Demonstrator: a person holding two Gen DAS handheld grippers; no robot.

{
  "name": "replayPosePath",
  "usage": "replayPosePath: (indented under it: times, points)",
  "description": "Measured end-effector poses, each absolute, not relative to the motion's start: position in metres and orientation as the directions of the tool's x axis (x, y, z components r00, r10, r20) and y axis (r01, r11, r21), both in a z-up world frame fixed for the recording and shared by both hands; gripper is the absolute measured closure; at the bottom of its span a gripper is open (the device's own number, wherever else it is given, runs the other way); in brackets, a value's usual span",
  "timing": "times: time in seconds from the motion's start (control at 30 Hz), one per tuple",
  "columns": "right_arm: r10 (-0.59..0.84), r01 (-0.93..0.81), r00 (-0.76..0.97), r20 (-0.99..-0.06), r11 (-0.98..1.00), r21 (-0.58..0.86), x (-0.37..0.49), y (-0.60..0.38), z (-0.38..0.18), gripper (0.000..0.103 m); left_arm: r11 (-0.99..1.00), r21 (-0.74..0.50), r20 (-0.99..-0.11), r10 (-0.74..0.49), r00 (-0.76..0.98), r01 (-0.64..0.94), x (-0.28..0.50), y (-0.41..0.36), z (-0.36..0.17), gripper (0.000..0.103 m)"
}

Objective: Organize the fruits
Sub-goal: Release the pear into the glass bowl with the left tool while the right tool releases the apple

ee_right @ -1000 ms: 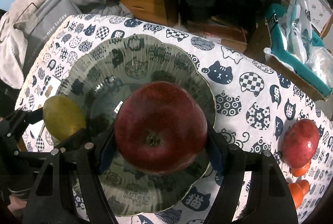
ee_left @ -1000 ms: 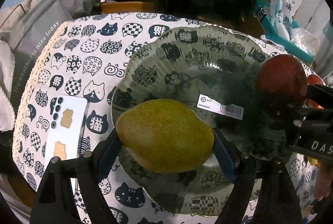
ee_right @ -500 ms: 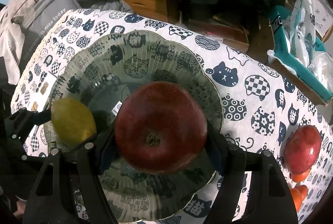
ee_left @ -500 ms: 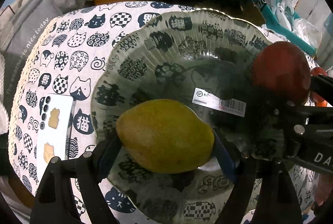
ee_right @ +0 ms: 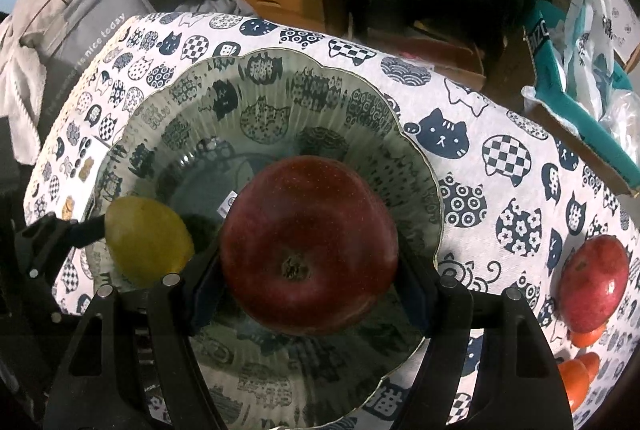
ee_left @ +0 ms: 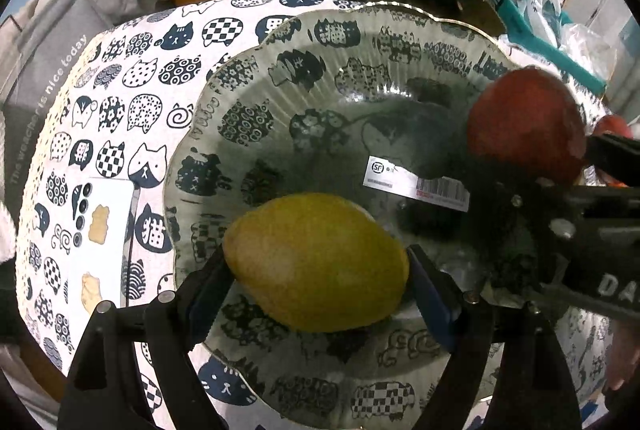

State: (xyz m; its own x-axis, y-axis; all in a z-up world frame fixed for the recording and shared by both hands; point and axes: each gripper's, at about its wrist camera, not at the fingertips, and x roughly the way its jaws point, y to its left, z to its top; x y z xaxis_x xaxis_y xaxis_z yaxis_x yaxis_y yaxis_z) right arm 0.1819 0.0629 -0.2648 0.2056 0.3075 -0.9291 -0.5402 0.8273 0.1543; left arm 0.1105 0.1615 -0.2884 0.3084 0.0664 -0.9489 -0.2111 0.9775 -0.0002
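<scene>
My left gripper [ee_left: 316, 270] is shut on a yellow-green mango [ee_left: 316, 262] and holds it over the near part of a clear fluted glass plate [ee_left: 384, 42]. My right gripper [ee_right: 308, 270] is shut on a dark red apple [ee_right: 308, 250] over the same plate [ee_right: 280, 86]. The mango [ee_right: 148, 246] shows at the left in the right wrist view, and the apple [ee_left: 524, 126] at the right in the left wrist view. I cannot tell whether either fruit touches the plate.
The plate stands on a cat-print tablecloth [ee_right: 500, 158]. A red pomegranate-like fruit [ee_right: 592, 282] and small oranges [ee_right: 580, 378] lie at the right. A white phone [ee_left: 100, 242] lies left of the plate. A grey bag [ee_right: 80, 14] and teal box [ee_right: 560, 70] sit beyond the table's edge.
Both grippers have moved further in over the plate with their fruits held. The plate looks larger and nearer in both views.
</scene>
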Motion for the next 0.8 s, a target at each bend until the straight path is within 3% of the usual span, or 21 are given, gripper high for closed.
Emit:
replayPosePath:
  times: [0.8]
  points:
    - [0.221, -0.593, 0.209, -0.953, 0.803, 0.056, 0.174, 0.087, -0.282, 0.027, 0.970, -0.020, -0.934, 0.068, 0.350, -0.243, 0.079, 0.177, -0.261, 0.013]
